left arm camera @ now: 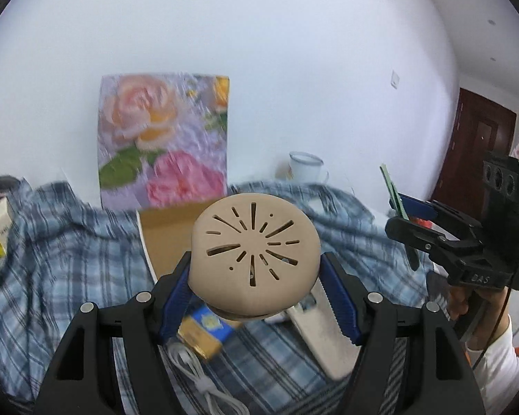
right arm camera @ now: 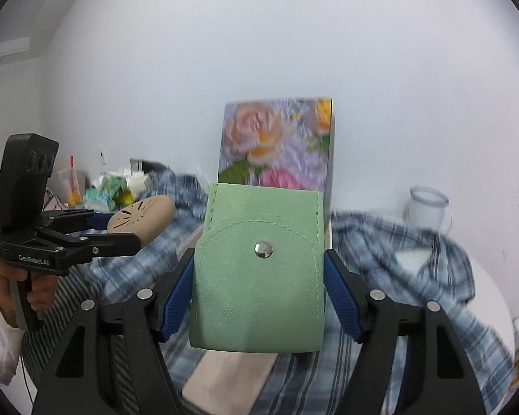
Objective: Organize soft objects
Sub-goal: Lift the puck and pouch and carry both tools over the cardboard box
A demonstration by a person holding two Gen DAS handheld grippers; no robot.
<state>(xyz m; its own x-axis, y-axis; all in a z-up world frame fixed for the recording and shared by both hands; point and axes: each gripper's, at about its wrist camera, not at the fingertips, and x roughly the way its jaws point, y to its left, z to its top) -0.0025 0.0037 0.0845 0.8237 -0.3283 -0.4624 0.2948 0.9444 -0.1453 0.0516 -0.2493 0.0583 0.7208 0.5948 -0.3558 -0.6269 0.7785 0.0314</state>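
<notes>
Already aloft, the beige perforated pad [left arm camera: 256, 254] sits clenched in the left claw [left arm camera: 256, 276], the green snap pouch [right arm camera: 259, 273] upright in the right claw [right arm camera: 259, 294]; the open cardboard box [left arm camera: 169, 235] lies just ahead, nearer the left, on the plaid shirt [left arm camera: 69, 242].

The round pad [left arm camera: 256, 256] sits between the left gripper's [left arm camera: 256, 276] fingers, the pouch [right arm camera: 259, 269] between the right gripper's [right arm camera: 259, 290], the floral box [right arm camera: 276, 145] behind both, the mug [right arm camera: 427, 209] far right, the shirt [left arm camera: 69, 242] beneath.
</notes>
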